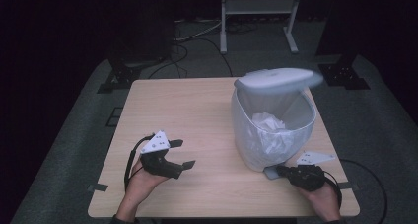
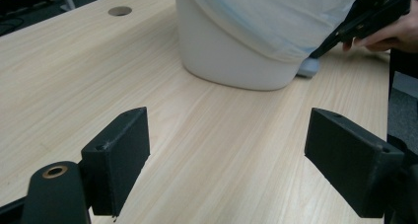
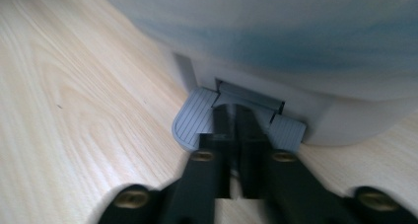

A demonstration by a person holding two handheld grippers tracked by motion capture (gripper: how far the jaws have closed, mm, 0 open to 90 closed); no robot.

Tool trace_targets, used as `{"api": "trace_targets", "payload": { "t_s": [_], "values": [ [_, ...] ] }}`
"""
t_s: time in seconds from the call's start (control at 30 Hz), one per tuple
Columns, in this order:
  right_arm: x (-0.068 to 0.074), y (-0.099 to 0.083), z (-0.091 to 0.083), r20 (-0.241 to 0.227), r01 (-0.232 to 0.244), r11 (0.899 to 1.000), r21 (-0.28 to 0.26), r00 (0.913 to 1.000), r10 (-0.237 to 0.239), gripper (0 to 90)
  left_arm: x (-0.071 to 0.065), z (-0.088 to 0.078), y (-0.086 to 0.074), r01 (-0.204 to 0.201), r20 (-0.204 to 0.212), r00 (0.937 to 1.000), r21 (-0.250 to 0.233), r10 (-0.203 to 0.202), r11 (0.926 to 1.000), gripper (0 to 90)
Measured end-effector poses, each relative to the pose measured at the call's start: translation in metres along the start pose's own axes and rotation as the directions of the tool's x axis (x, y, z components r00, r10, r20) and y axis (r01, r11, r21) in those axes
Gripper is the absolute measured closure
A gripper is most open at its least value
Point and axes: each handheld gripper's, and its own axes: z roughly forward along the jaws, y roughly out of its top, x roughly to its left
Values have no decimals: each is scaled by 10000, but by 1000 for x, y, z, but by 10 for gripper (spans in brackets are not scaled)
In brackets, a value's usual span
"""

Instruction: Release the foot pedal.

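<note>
While the right gripper (image 1: pixel 281 170), jaws pressed together, holds the bin's (image 1: pixel 272 135) pedal (image 3: pixel 197 118) down, ease off slowly; left gripper (image 1: pixel 183 154), jaws spread, stays clear.

One camera sits high above my side and looks forward and down at the whole bench (image 1: pixel 197 115). A camera rides on my left tool (image 2: pixel 226 165), low over the wood, and looks across at the bin (image 2: pixel 231 51) a little way off. Another rides on my right tool (image 3: pixel 235 118), very close to the bin's pedal (image 3: pixel 197 118). All three see the bin's bottom.
</note>
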Motion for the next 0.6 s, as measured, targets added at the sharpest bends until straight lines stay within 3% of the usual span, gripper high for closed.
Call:
{"api": "trace_targets", "payload": {
  "t_s": [0.2,0.3,0.47,0.6],
  "values": [
    [2,1,-13,46,-6,9990,-445,10000,8,711,1,-2,-13,184,-148,9997,170,-181,9997,104],
    [0,0,-18,71,-118,9978,-652,9999,123,605,2,-2,-18,237,-174,9996,222,-233,9995,83],
    [-4,-1,-21,123,-233,9968,-769,9996,243,512,2,-2,-26,296,-278,9992,308,-287,9991,51],
    [-5,-4,-25,366,-244,9973,-693,9990,270,389,2,-3,-35,478,-434,9980,330,-463,9983,12]
  ]
}}
